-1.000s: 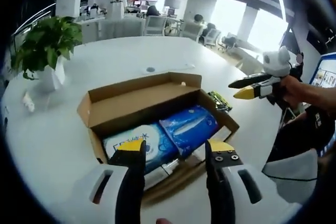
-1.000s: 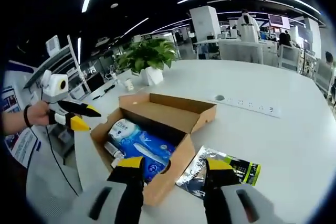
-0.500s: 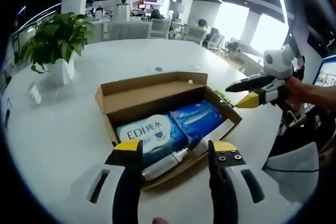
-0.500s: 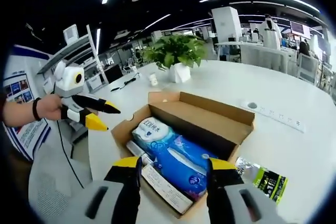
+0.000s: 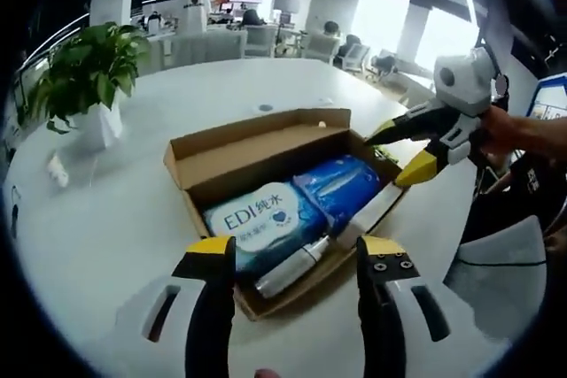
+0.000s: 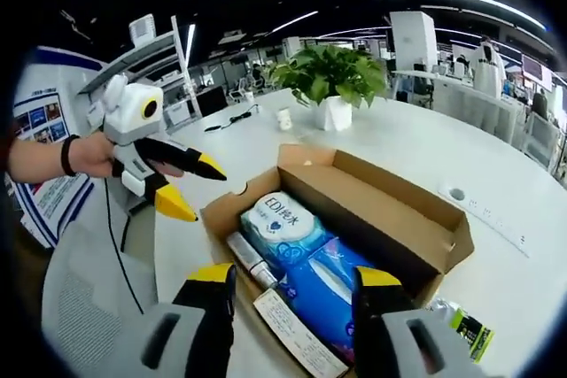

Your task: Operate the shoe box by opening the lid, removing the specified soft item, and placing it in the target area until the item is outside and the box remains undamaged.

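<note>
The shoe box (image 5: 266, 185) lies open; removal is pending. Both the left gripper (image 5: 288, 258) and right gripper (image 6: 288, 281) hover spread, empty. Next: grasp the blue soft pack (image 5: 341, 190).

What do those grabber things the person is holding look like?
Each is a white plastic handheld gripper with two black jaws capped in yellow tips: the left gripper and the right gripper. The left one's white body tapers to pointed yellow beak-like tips in the right gripper view. The hand holding it wears a dark wristband.
</note>
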The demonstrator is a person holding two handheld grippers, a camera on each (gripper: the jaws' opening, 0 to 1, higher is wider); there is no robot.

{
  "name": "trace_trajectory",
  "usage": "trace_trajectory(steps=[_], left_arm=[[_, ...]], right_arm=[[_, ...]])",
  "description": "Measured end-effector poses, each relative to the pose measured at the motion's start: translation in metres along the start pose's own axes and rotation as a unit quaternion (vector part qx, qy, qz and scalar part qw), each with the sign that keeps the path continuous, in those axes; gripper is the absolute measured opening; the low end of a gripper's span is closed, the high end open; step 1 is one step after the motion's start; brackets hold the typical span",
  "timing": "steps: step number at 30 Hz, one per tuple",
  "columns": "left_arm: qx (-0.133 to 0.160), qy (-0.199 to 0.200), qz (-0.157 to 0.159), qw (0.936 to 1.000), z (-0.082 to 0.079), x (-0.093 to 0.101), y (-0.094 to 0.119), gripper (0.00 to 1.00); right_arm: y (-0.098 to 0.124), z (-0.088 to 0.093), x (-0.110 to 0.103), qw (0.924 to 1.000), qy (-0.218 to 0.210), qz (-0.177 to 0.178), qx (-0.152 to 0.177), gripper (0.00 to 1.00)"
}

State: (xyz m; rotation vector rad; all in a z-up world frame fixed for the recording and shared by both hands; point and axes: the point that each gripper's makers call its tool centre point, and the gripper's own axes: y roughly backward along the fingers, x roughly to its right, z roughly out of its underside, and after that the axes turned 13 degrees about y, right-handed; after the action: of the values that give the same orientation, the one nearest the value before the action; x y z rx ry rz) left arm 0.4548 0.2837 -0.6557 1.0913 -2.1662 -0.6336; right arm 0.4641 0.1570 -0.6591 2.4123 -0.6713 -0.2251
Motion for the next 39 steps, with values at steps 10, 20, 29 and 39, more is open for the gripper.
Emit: trace_trajectory(steps=[10,20,29,39], left_arm=[[-0.029,-0.062,0.002,0.9976,-0.003,-0.003,-0.006,0.57],[-0.074,-0.151,0.001,0.9858,-0.014,-0.014,-0.015,0.57],[-0.13,-0.231,0.021,0.964,-0.006,-0.019,-0.037,0.57],[-0.16,-0.269,0.03,0.9492,-0.002,-0.032,-0.063,0.58]], right_arm=[[-0.018,-0.01,0.002,0.9993,0.028,-0.018,-0.015,0.52],[-0.044,-0.02,-0.001,0.9945,0.082,-0.052,-0.04,0.53],[-0.073,-0.009,-0.004,0.9849,0.128,-0.08,-0.085,0.54],[-0.103,0.009,-0.003,0.9751,0.16,-0.096,-0.12,0.55]])
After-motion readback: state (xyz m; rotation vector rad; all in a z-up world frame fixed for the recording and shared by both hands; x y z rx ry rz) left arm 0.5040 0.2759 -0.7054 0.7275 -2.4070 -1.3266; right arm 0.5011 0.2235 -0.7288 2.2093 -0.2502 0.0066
